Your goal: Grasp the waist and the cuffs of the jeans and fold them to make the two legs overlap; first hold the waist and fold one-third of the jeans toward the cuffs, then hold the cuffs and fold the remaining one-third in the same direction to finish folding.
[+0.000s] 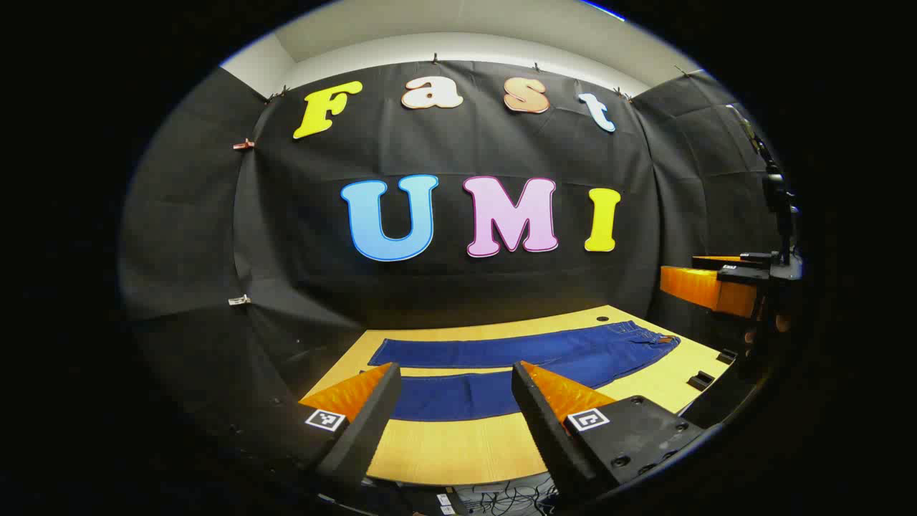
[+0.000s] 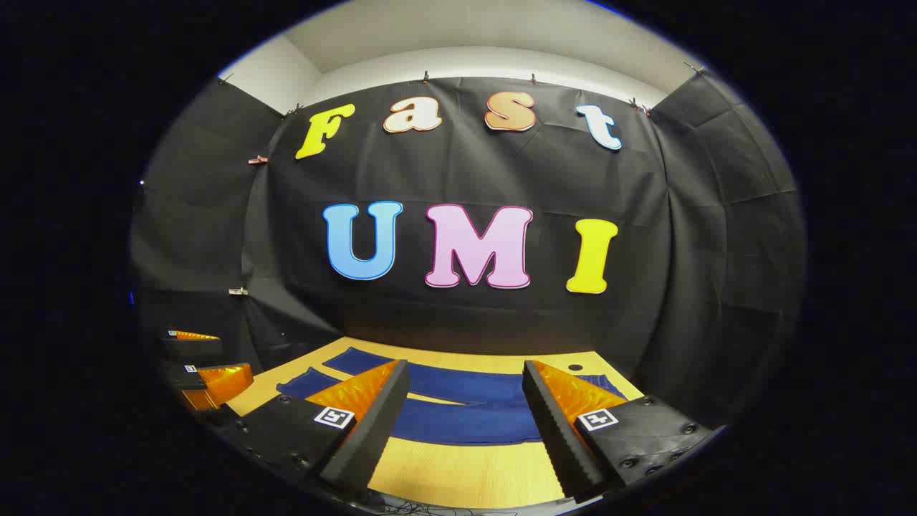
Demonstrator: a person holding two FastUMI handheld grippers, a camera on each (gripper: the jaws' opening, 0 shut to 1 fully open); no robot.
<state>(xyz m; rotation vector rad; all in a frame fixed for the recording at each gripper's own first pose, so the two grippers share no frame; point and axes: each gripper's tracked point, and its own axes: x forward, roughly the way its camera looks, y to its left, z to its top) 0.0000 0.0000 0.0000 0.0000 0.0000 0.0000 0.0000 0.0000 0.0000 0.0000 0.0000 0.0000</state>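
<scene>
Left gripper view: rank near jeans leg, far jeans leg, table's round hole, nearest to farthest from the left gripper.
From the left gripper, open above the table's front edge:
1. Near jeans leg, straight ahead between the fingers.
2. Far jeans leg, just behind it.
3. Round hole, back right corner, beyond the jeans' waist.

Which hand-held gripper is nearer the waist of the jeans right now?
Right, probably. The jeans lie flat with the waist at the table's right end. The right hand-held gripper hovers open toward that end, while the left hand-held gripper hovers open nearer the cuffs.
</scene>
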